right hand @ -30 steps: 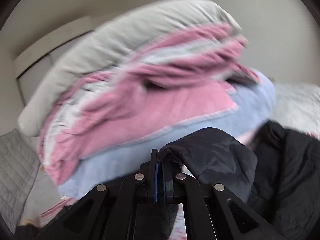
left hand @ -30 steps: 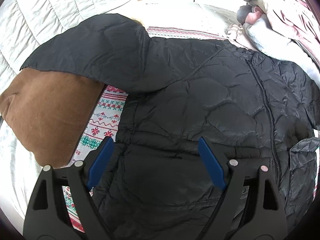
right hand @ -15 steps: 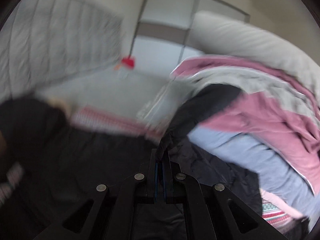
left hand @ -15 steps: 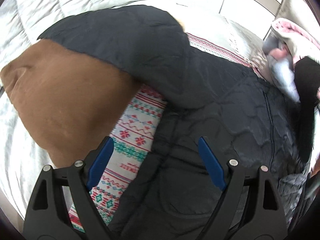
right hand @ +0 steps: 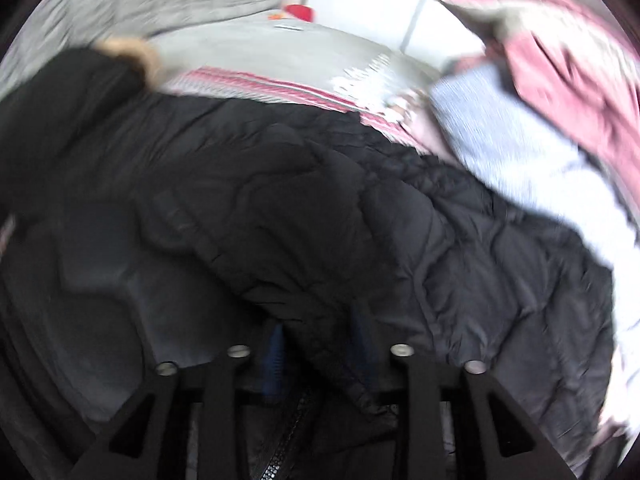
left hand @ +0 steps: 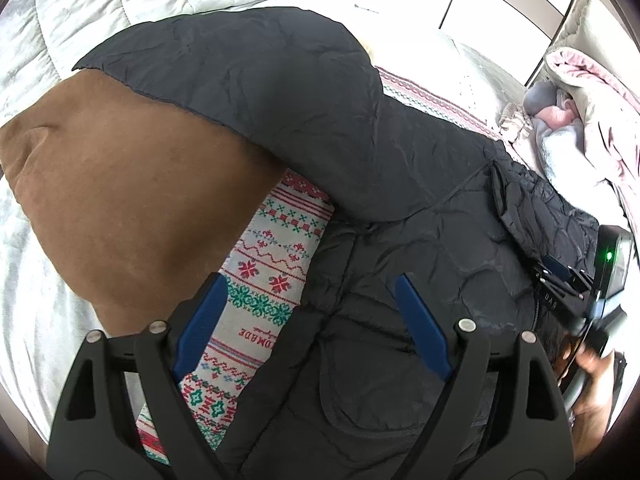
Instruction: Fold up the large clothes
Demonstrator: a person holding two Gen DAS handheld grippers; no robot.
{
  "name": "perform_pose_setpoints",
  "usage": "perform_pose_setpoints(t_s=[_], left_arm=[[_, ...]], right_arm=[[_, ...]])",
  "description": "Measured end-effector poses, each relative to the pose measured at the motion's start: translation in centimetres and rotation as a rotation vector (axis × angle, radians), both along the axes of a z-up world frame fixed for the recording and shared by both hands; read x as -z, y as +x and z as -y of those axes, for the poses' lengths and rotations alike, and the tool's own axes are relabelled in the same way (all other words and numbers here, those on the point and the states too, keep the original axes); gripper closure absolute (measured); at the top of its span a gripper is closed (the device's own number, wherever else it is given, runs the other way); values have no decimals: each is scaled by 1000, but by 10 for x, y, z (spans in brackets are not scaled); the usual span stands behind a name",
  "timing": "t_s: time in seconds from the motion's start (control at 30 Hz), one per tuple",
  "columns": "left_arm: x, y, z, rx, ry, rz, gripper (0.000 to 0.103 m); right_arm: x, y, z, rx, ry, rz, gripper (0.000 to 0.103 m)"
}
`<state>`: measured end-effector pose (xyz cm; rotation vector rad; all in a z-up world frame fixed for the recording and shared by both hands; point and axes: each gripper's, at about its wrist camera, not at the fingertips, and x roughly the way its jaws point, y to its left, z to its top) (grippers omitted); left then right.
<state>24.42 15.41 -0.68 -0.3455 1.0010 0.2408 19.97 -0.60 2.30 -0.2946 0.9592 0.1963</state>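
Note:
A black quilted jacket [left hand: 400, 240] lies spread on the bed, its hood [left hand: 248, 80] draped over a brown pillow [left hand: 120, 200]. My left gripper [left hand: 308, 320] hovers open over the jacket's left edge, with nothing between its blue pads. At the right edge a hand holds my right gripper [left hand: 560, 276] over the jacket's front. In the blurred right wrist view, a black sleeve [right hand: 320, 240] lies folded across the jacket. The right gripper [right hand: 318, 352] has its jaws opening, with the sleeve's end loose between them.
A patterned red, green and white blanket [left hand: 264, 280] lies under the jacket. A pile of pink, grey and pale blue bedding [left hand: 580, 120] sits at the right. White quilted bedding [left hand: 120, 0] lies behind the pillow. A small red item [right hand: 298, 11] sits far back.
The right gripper swung from the bedding pile over the jacket, carrying the sleeve, and its jaws parted. The left gripper shifted left and rolled, then held still.

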Motion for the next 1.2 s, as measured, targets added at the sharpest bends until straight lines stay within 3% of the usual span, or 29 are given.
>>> perform_pose_setpoints(t_s=[0.1,0.2,0.3,0.4,0.5,0.6,0.67,0.77,0.97,1.07,1.2], left_arm=[[-1,-1,0,7,1,3,17],[-3,-1,-3,3,-7,14,17],[-4,-2,-3,-1,-11,17,17],[-4,-2,-1,5,-7,17,17],[-3,-1,-1,5,-5,17,17],[-3,0,0,-2,-4,20,17],[-3,2,3,3,2,24,17],[-3,3,2,6,7,31,17],[-15,-2,-28,-69,-6,80,17],[-22,-6,-52,-118,-32,101,17],[-38,-14,-95,-227,-37,154,17]], right_arm=[[5,6,14,9,82,-86,52],[-16,-4,41,-49,276,-105,52],[-47,-17,86,-55,400,-29,42],[-60,-20,147,49,396,39,38],[-42,-10,223,242,402,15,38],[3,0,296,444,461,-52,38],[36,13,325,531,443,-106,38],[50,33,332,544,350,-45,34],[33,72,346,601,286,-93,33],[-7,62,357,555,345,-17,33],[-39,36,357,481,457,-51,33]])
